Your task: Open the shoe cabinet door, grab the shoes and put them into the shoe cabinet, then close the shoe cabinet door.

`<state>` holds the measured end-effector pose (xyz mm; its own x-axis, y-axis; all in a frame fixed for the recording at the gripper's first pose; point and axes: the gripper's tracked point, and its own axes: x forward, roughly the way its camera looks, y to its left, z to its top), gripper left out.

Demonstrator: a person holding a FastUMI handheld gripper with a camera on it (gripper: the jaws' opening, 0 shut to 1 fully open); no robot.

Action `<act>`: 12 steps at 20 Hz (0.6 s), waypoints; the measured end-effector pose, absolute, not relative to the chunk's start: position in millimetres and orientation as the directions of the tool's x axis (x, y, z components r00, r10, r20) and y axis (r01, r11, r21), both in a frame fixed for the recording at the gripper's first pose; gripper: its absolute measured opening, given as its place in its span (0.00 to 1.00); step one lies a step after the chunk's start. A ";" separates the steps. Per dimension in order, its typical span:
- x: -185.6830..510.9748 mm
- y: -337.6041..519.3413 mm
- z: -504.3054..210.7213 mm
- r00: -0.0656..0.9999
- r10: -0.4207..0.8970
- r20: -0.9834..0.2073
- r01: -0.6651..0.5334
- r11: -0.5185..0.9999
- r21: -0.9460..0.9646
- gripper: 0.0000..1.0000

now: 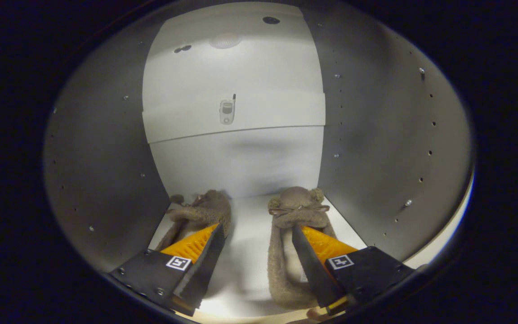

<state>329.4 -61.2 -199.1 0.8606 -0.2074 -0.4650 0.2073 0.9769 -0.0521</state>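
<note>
white back panel (234, 67) of the shoe cabinet (376, 148) straight ahead, with a horizontal ledge or shelf front (277, 110) across it and a small metal fitting (226, 111) near the middle of that ledge. grey side walls left and right, both dotted with rows of small holes. pale cabinet floor (247, 225) at the bottom.

gripper view: two fuzzy brown shoes sit inside the cabinet on the floor, toes toward the back panel. left shoe (203, 211) lies near the left wall, partly hidden behind the left finger. right shoe (292, 234) has a small bow on top and runs back under the right finger. shoes are apart, bare floor between them.

gripper (259, 234) is inside the cabinet, fingers spread wide, nothing between them, not clamped on either shoe. right finger overlaps the right shoe; contact unclear.
</note>
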 end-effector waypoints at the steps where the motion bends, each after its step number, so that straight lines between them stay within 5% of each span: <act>1: 327.6 -59.1 -196.1 0.864 -0.205 -0.460 0.203 0.978 -0.054 0.94; 12: 259.8 -43.0 -136.9 0.909 -0.215 -0.359 0.206 0.977 -0.062 0.94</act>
<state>259.8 -43.0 -136.9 0.9085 -0.2145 -0.3586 0.2060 0.9766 -0.0622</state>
